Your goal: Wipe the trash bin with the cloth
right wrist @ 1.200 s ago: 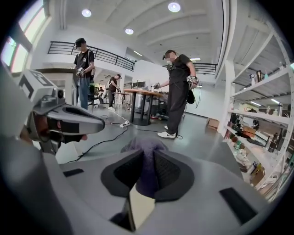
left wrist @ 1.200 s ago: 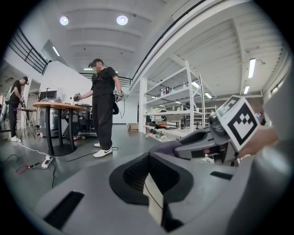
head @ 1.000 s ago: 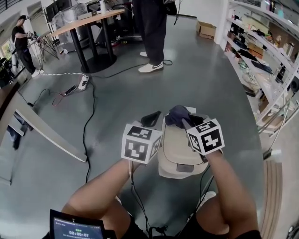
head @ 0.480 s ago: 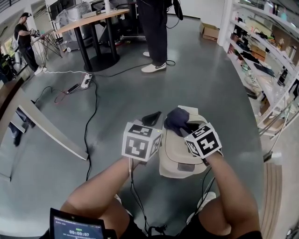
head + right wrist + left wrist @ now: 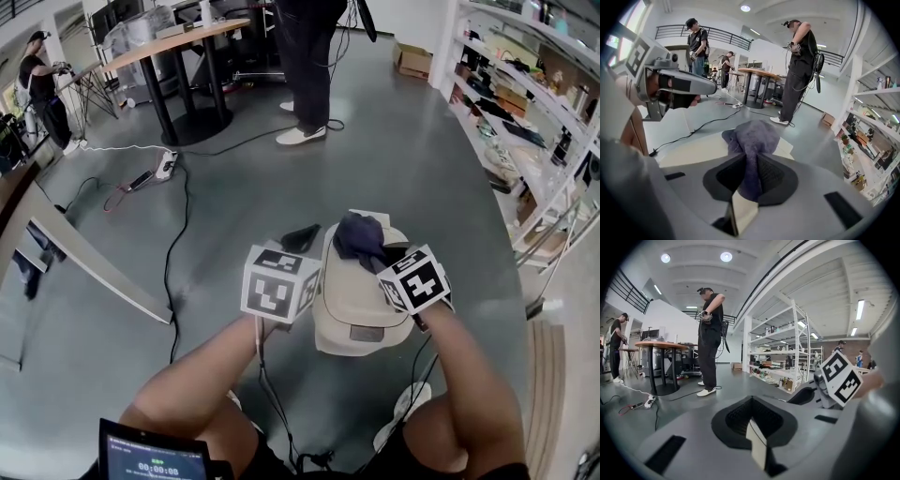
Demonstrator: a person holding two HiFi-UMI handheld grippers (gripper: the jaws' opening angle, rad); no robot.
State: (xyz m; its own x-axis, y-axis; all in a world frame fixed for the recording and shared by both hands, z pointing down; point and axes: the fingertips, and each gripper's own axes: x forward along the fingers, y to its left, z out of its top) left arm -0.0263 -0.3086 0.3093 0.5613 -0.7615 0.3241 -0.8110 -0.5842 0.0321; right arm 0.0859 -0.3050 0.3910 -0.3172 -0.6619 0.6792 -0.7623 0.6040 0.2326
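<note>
Currently the beige trash bin [image 5: 361, 314] stands on the floor, with the dark cloth [image 5: 752, 136] on its lid, clamped in the right gripper [image 5: 750, 176]. The left gripper [image 5: 751, 420] is closed and empty beside the bin. Step in hand, by judgement: wiping the lid. The next stroke calls for steady downward pressure.

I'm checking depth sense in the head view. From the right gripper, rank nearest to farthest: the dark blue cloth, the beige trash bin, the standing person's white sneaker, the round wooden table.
1. dark blue cloth: clamped in the right gripper's jaws.
2. beige trash bin: directly under the jaws.
3. white sneaker: ahead, on the floor.
4. round wooden table: farthest, back left.
</note>
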